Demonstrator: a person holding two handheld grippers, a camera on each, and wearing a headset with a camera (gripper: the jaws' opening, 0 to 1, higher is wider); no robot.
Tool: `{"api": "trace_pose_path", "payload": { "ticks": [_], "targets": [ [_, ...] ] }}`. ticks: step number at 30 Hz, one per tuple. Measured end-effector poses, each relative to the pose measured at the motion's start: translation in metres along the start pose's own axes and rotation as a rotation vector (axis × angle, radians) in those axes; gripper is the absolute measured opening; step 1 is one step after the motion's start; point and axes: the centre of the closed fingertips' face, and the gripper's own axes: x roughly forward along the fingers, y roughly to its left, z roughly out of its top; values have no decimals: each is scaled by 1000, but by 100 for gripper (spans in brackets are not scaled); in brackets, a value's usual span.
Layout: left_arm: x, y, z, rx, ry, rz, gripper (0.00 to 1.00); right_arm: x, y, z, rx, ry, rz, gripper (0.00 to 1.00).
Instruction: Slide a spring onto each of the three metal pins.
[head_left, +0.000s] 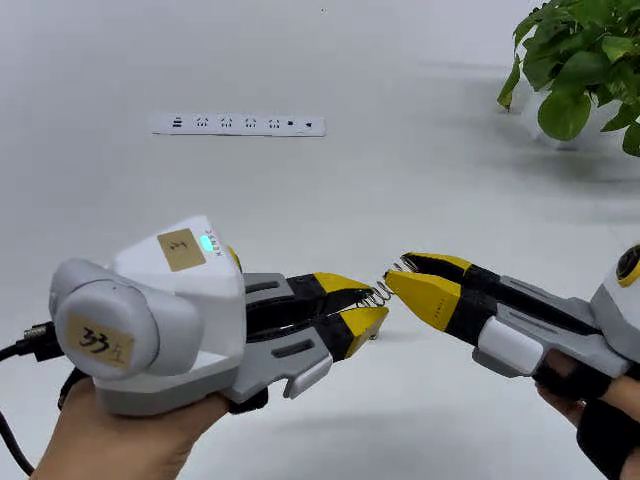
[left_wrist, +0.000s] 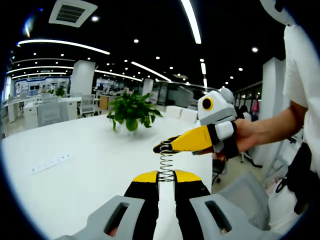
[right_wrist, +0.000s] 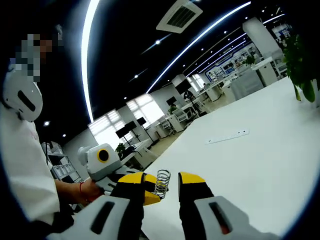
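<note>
Spring (left_wrist: 166, 161): in the air above the table (head_left: 300, 200), spanning the gap between the two tool tips.
Left gripper (left_wrist: 166, 176): jaws drawn in to coil width, pinching the spring's near end.
Right gripper (right_wrist: 168, 179): jaws narrowly apart; the spring's far end sits between them against one jaw, not clamped.
Pin: cannot tell whether one lies inside the coil.
Step (judged): lining up one spring between the tools, ahead of sliding it along a pin.
Next move (judged): needs both tips on one axis, with one firm grip while the other pushes along the coil without buckling it.
Room: bare table beneath; power strip (head_left: 238, 124) well apart at the far side, plant (head_left: 580, 60) far right.
Risk (judged): a slipped spring could jump away.
</note>
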Motion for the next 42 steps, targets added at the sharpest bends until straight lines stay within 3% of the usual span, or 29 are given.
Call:
{"api": "trace_pose_path", "payload": {
  "ticks": [10, 19, 31, 42],
  "targets": [
    [3, -6, 2, -1, -16, -21, 10, 3, 6, -2, -17, 9, -2, 12],
    [3, -7, -2, 1, -7, -31, 11, 4, 6, -5, -59, 50, 5, 12],
    [4, -9, -15, 49, 51, -48, 14, 5, 8, -9, -123, 103, 17, 12],
    [4, -9, -17, 48, 58, -54, 11, 5, 10, -13, -166, 132, 22, 11]
  ]
}}
